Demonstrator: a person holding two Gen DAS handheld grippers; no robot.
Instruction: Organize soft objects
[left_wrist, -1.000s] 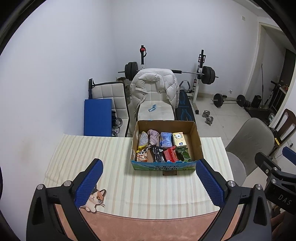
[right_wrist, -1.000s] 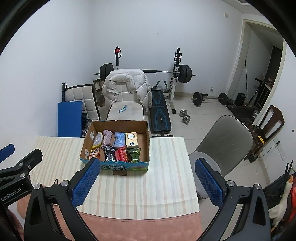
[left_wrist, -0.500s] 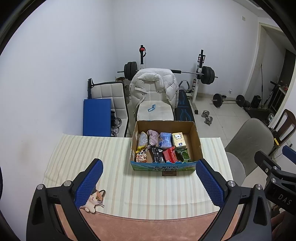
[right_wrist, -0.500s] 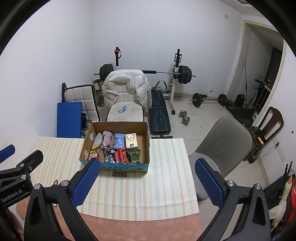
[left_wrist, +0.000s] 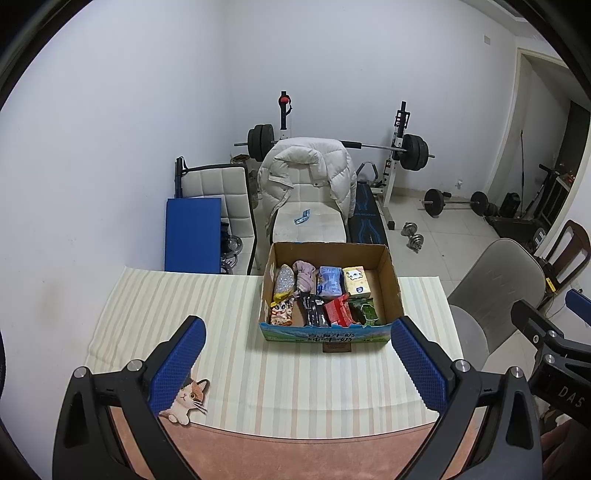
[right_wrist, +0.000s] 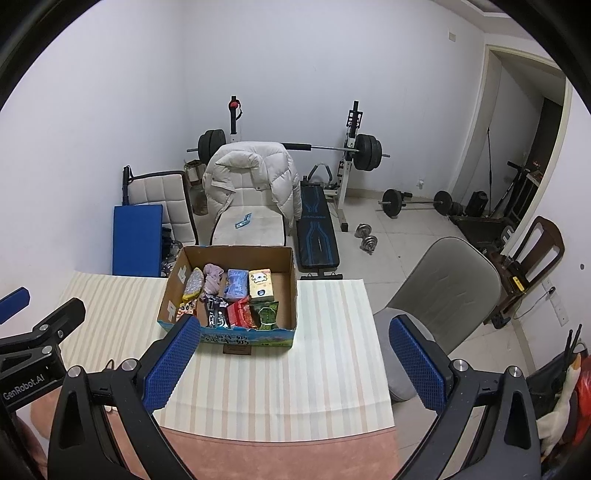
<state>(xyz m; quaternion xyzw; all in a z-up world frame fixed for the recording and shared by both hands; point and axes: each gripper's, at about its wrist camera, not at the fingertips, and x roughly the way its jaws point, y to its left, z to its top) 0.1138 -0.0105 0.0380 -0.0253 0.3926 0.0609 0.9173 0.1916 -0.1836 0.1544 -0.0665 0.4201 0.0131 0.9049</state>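
An open cardboard box (left_wrist: 391, 273) stands on the striped tablecloth (left_wrist: 207, 302) at the table's far side; it also shows in the right wrist view (right_wrist: 291, 291). Inside lie several soft items: a pink cloth (left_wrist: 304, 278), a blue pack (left_wrist: 330, 282), a tissue pack (left_wrist: 356, 282), a red packet (left_wrist: 337, 313), a green packet (left_wrist: 367, 313). My left gripper (left_wrist: 295, 363) is open and empty, held above the near table edge. My right gripper (right_wrist: 293, 365) is open and empty, to the right of it.
A cat sticker (left_wrist: 188, 400) lies at the cloth's near left edge. A grey chair (right_wrist: 443, 288) stands right of the table. Behind the table are a chair with a white jacket (left_wrist: 306, 173), a blue pad (left_wrist: 192, 232) and weight gear (left_wrist: 406, 147).
Both grippers have drifted slightly; the box sits a touch lower in the right wrist view. Nothing was taken hold of or let go.
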